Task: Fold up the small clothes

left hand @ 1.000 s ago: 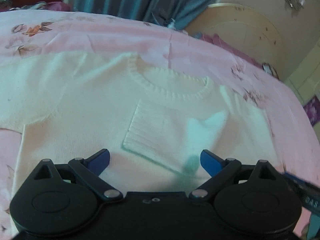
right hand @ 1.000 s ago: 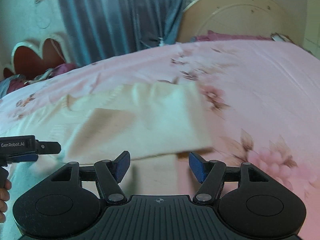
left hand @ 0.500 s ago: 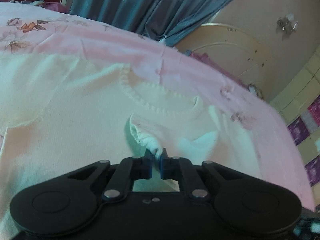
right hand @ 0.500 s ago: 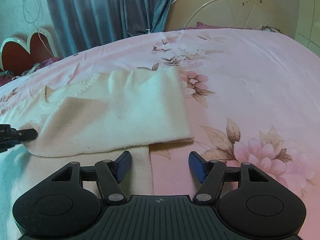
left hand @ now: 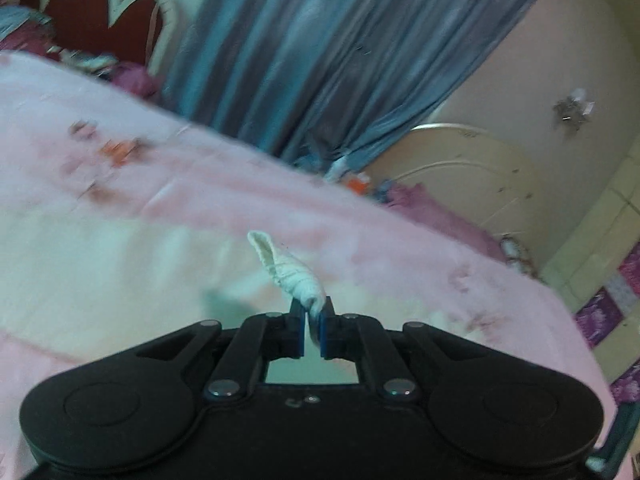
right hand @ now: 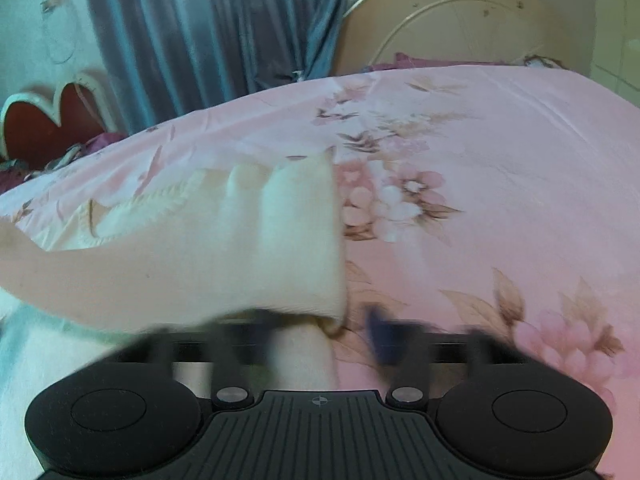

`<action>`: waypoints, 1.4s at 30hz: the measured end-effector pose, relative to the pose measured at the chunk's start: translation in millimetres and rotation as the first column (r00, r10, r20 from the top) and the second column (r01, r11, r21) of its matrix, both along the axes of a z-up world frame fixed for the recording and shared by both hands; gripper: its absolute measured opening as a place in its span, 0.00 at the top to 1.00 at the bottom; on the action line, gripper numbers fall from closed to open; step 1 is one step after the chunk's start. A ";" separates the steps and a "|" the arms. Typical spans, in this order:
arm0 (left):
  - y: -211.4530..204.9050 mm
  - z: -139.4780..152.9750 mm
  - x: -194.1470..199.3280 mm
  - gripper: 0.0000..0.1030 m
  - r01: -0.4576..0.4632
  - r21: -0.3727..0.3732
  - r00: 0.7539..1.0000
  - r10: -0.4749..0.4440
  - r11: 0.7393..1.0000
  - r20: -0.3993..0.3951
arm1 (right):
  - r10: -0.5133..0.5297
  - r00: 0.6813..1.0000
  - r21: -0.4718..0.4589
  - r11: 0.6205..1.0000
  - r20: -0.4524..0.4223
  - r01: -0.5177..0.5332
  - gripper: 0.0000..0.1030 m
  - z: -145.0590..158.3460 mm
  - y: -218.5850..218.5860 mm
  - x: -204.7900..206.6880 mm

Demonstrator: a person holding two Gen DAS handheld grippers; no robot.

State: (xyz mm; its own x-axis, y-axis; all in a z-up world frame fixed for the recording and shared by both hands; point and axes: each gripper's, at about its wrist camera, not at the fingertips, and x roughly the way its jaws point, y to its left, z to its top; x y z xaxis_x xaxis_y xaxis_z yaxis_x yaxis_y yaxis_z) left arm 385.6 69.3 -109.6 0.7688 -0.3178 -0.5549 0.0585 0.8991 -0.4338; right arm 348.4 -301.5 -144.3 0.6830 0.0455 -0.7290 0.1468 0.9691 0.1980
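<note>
**Left pinches cuff, right blurred over sleeve fold**

Between the blue pads [left hand: 298,330] of the left gripper [left hand: 312,330], a bunched white sleeve cuff [left hand: 286,268] is clamped; jaws pressed nearly together w/ knit between them. Cuff sticks up & back-left from the pinch, its open end curled over, held above the bed. Below & left of it, the rest of the cream sweater [left hand: 100,264] lies flat on the pink floral bedsheet [left hand: 224,188], smeared by motion blur so no knit detail reads.

Right gripper [right hand: 320,332]: fingers [right hand: 382,334] badly blurred, dark streaks only. They look set apart, one near the sleeve's lower edge, other over bare sheet, but can't tell for sure if spread or closing. Nothing visibly gripped.

In right-wrist view the sweater [right hand: 192,264] fills lower-left: sleeve stretches as a wide cream band from far left to a straight vertical fold edge just left of ctr, w/ ribbed neckline behind it at upper left. Lower corner of that band sits just in front of right gripper's left finger, overlapping it in view. More cream knit lies under the band, running down toward gripper body. Pink sheet [right hand: 500,184] w/ flower & leaf print to the right.

Bkgd: blue-grey curtain [left hand: 320,48], red heart-shaped headboard [left hand: 100,20] at upper left, cream round headboard panel [right hand: 452,28] on right, beige wall.
</note>
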 end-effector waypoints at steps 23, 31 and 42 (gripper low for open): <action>16.8 -15.9 -34.5 0.52 -0.119 0.215 0.993 0.116 0.969 0.026 | 0.007 0.998 0.045 0.999 0.066 -0.010 0.42 32.2 -22.3 -3.2; -12.6 -29.0 -6.6 0.52 0.012 0.252 1.000 -0.005 0.968 -0.025 | 0.024 1.000 0.076 0.997 0.011 -0.024 0.45 9.3 -25.0 67.5; -18.1 -47.4 1.8 0.48 0.017 0.300 0.997 0.006 0.954 -0.074 | 0.028 1.000 0.050 0.998 0.001 -0.028 0.94 -1.0 -30.7 112.9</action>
State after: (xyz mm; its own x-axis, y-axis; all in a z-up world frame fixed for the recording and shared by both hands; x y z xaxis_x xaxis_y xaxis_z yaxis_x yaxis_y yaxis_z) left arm 387.4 51.3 -157.0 0.7212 -0.1323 -0.6799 0.0421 0.9881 -0.1477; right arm 461.3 -332.3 -145.3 0.6808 0.1015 -0.7254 0.1194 0.9617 0.2467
